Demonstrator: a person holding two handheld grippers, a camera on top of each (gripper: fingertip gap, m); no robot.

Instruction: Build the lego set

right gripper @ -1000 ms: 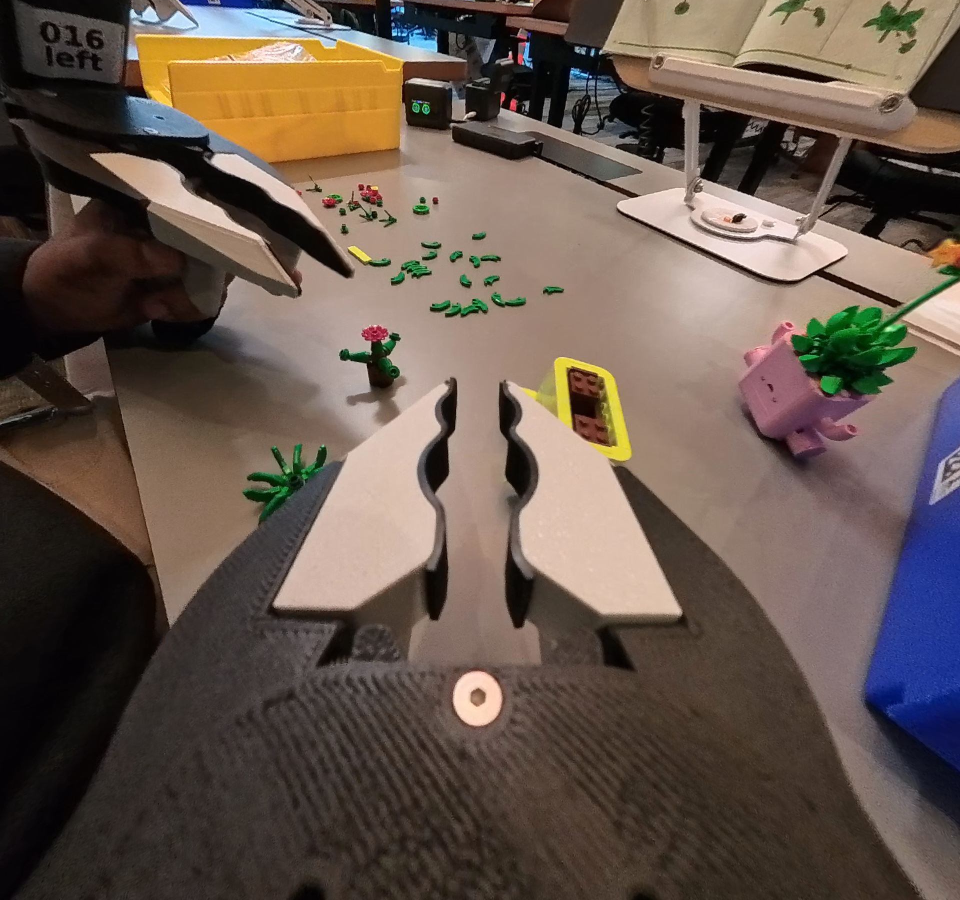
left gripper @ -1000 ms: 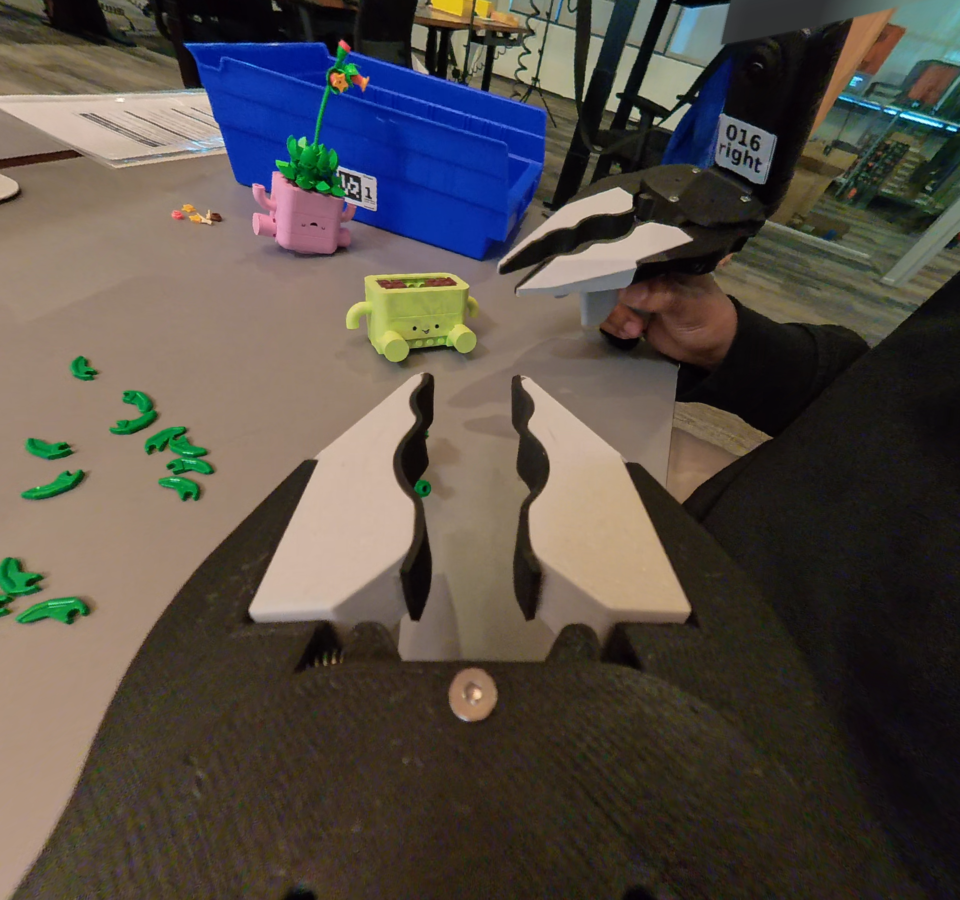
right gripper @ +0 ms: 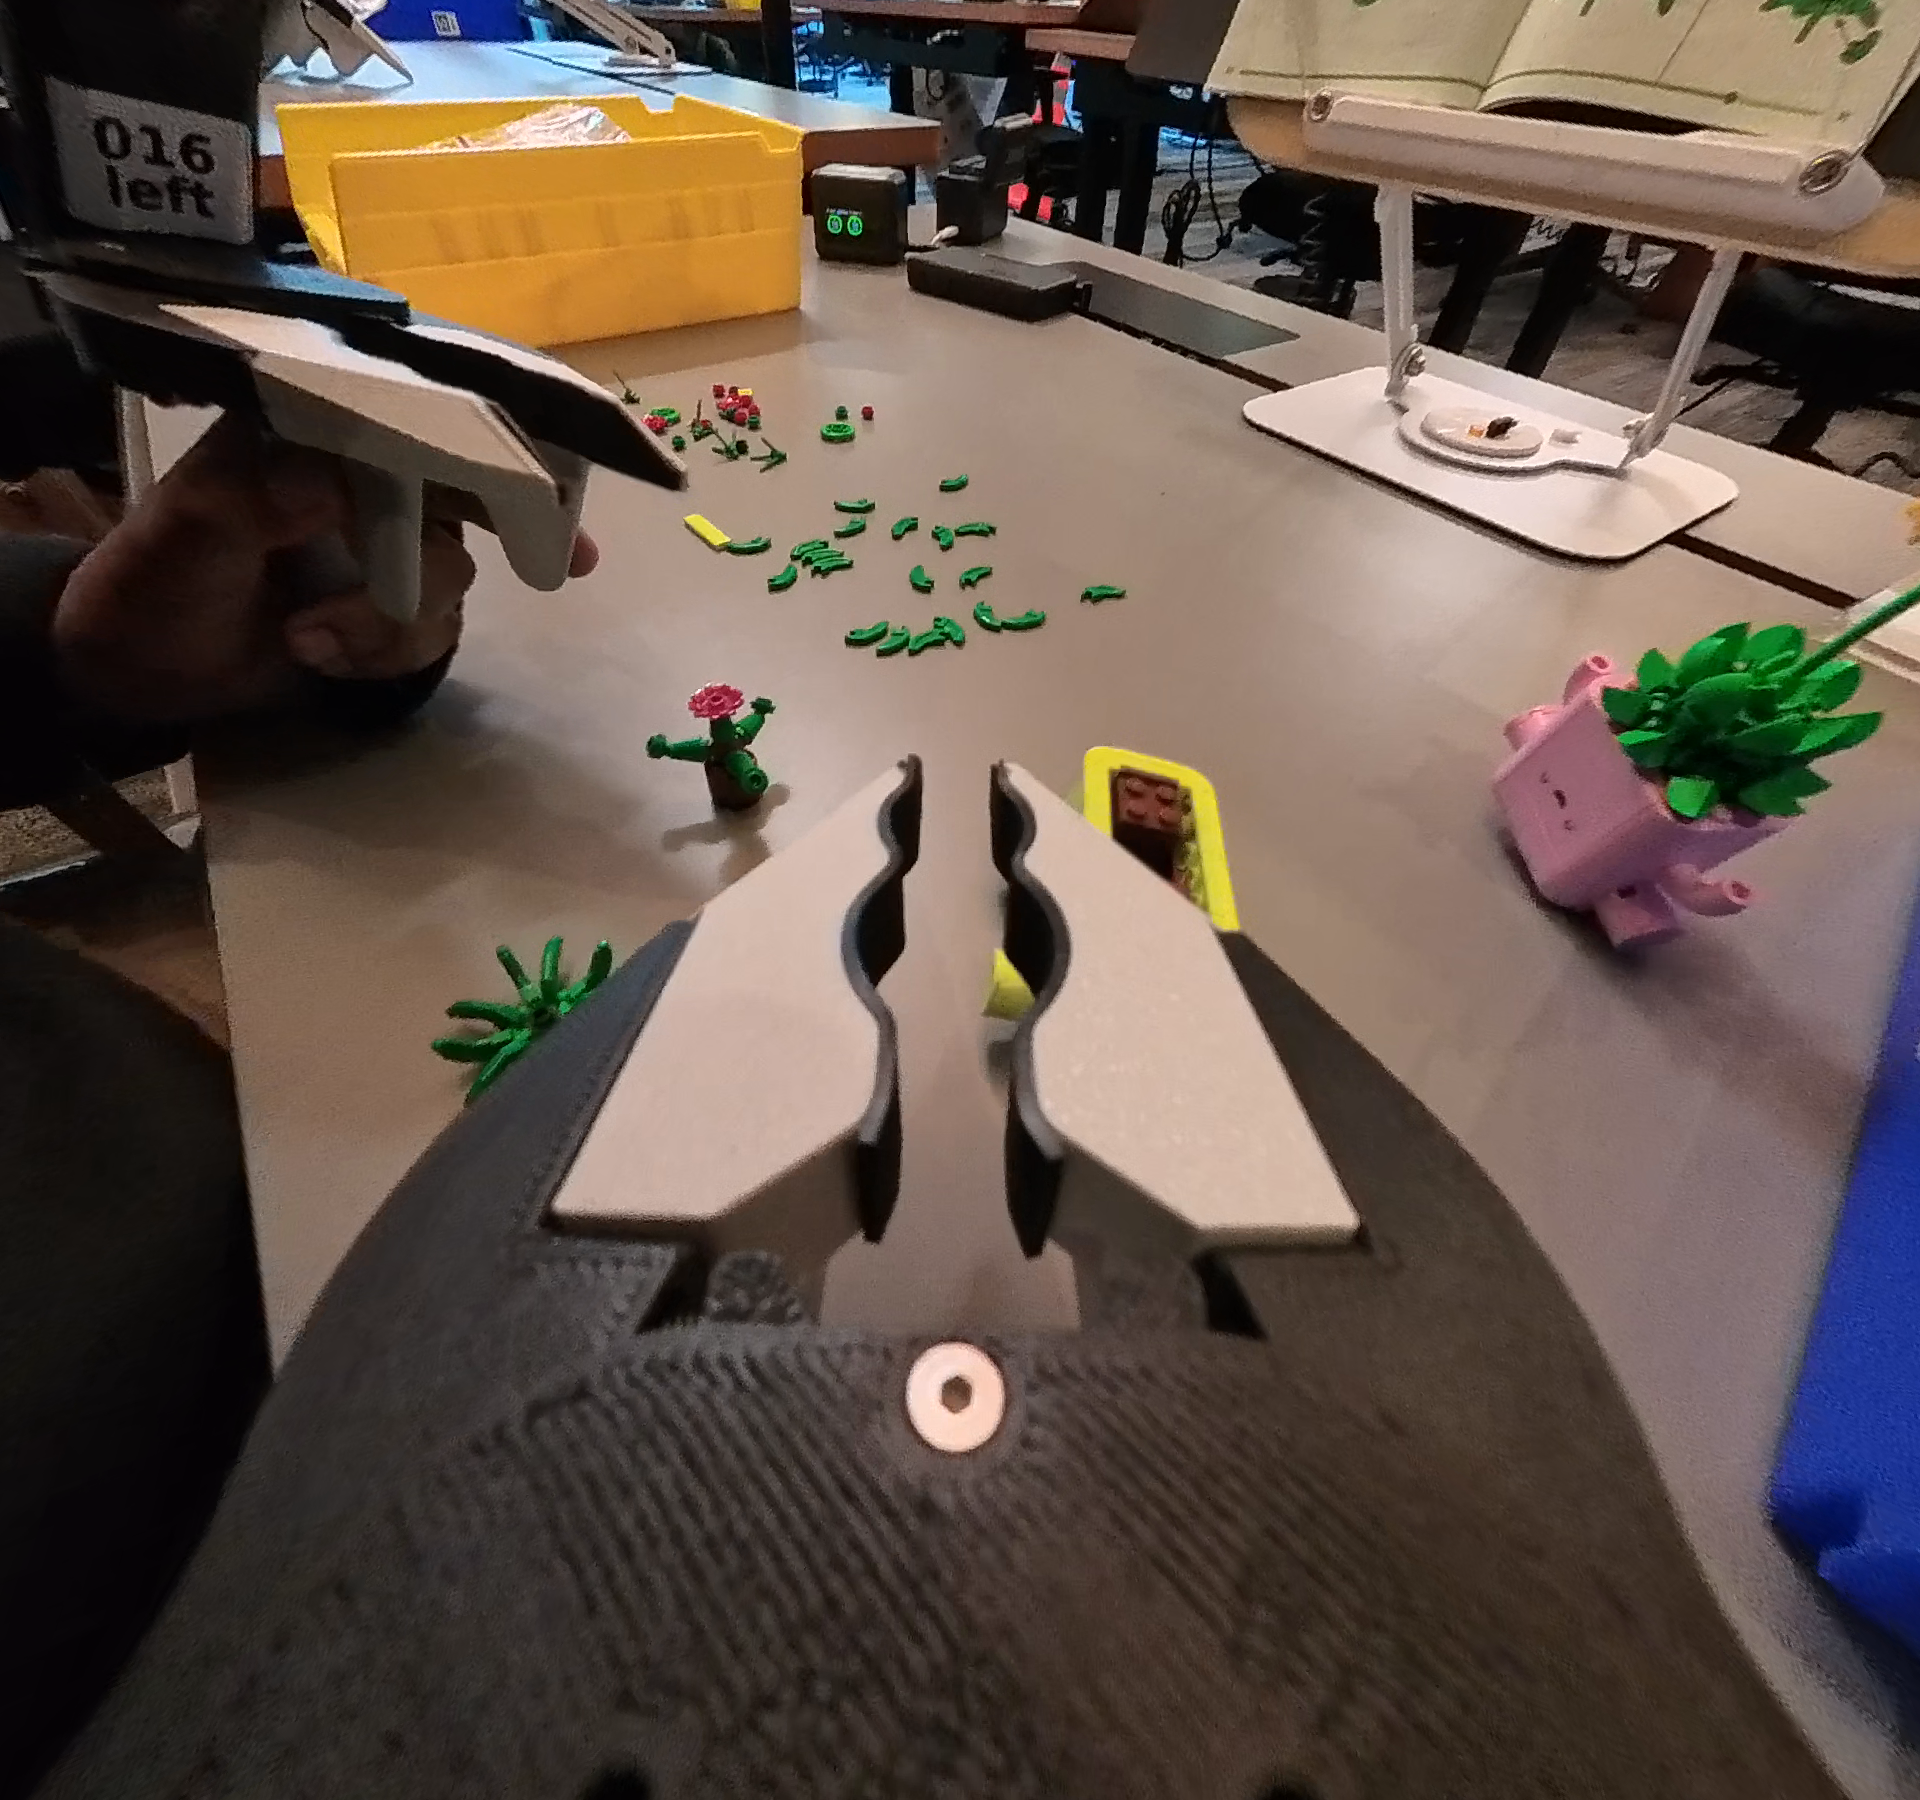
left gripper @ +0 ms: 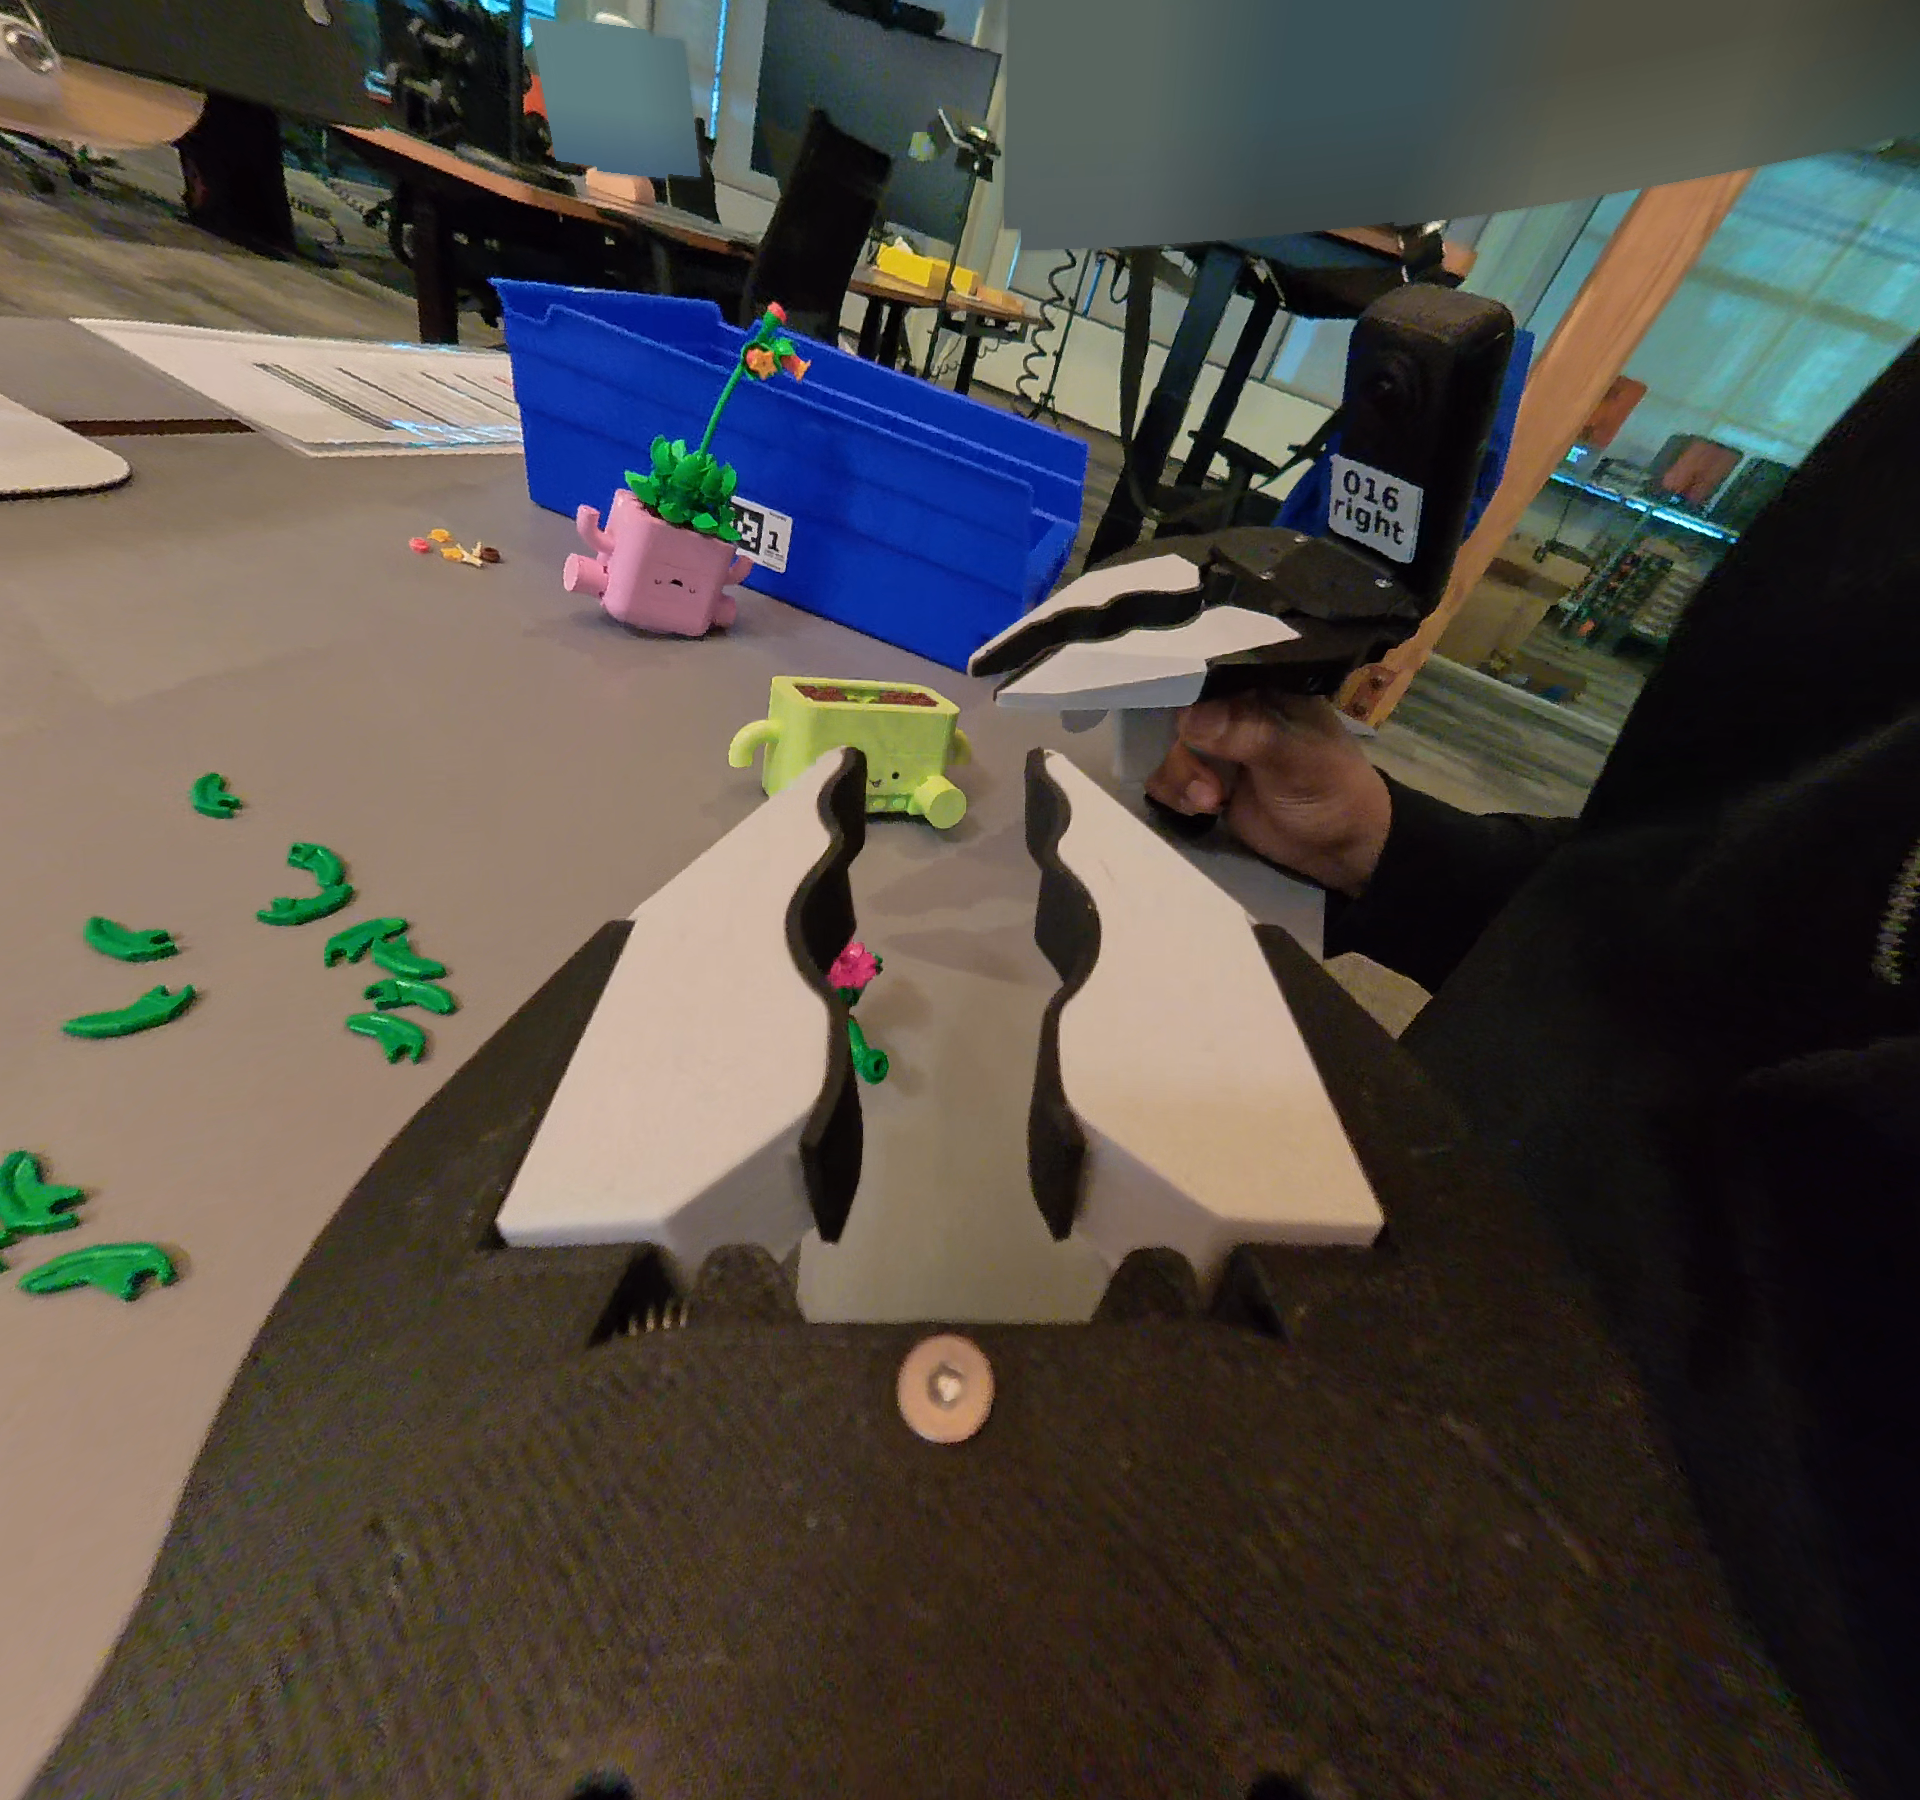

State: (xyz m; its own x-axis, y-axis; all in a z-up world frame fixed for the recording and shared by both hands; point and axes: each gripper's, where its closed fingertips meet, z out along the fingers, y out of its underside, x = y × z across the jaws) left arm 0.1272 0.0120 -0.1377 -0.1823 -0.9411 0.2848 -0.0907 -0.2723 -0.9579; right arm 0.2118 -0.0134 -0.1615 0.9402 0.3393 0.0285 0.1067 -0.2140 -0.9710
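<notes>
Between the left gripper's (left gripper: 940, 784) empty, parted jaws the small green cactus with a pink flower (left gripper: 858, 1007) now shows, so pickup looks next. Right gripper (right gripper: 954, 782), narrowly parted and empty, hovers beside the lime-green square pot (right gripper: 1164, 831), near the grey counter's (right gripper: 1299, 628) front edge.

Beside the blue bin (left gripper: 831, 493) sits a pink pot (left gripper: 660, 571); nearer, a lime pot (left gripper: 857, 727); green leaves (left gripper: 364, 950) lie left.
</notes>
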